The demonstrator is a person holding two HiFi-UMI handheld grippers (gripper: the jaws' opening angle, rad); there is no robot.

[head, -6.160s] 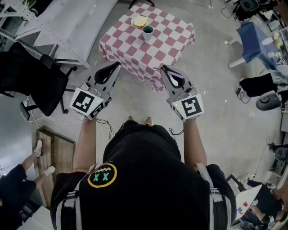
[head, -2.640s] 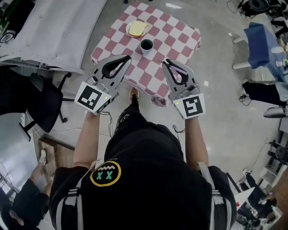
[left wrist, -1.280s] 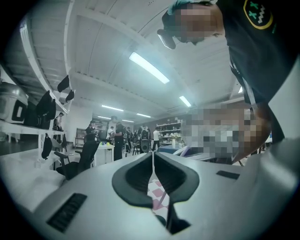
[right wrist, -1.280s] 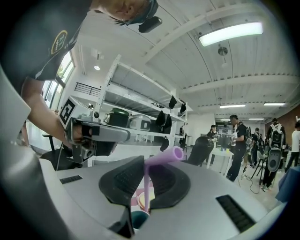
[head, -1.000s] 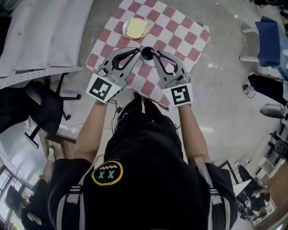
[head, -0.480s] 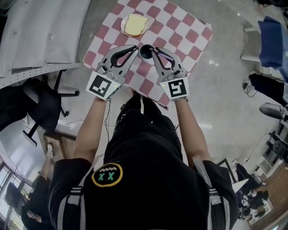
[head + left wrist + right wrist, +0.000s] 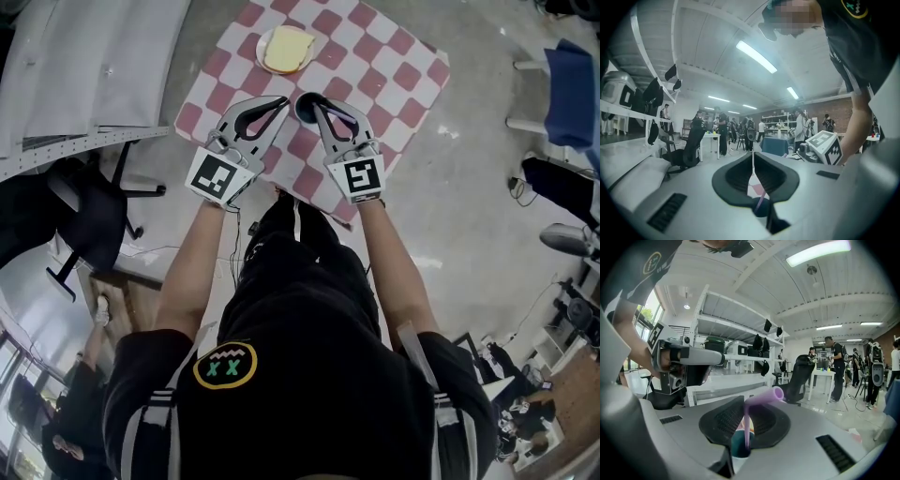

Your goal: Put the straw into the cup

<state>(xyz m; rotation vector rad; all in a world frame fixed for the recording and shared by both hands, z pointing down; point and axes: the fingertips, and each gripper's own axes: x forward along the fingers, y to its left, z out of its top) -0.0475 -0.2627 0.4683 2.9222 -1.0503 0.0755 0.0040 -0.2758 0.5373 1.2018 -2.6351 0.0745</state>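
Observation:
A dark teal cup (image 7: 306, 107) stands on the red-and-white checkered table (image 7: 394, 66). My right gripper (image 7: 315, 101) hangs over the cup's near rim, shut on a purple bendy straw (image 7: 746, 423). The straw hangs upright between the pads, its bent top pointing right and its lower end inside the cup (image 7: 738, 449). My left gripper (image 7: 283, 101) is just left of the cup, shut with nothing in it. In the left gripper view the cup (image 7: 758, 209) and the straw (image 7: 761, 201) show through the gap behind the closed tips (image 7: 753, 157).
A plate with a slice of bread (image 7: 286, 49) sits at the table's far side. A grey bench (image 7: 84, 66) and a black office chair (image 7: 89, 220) are to the left. Grey floor surrounds the table; people and desks fill the room beyond.
Both grippers have sunk toward the table. The right one has shifted left so its tips are over the cup, carrying the straw with it.

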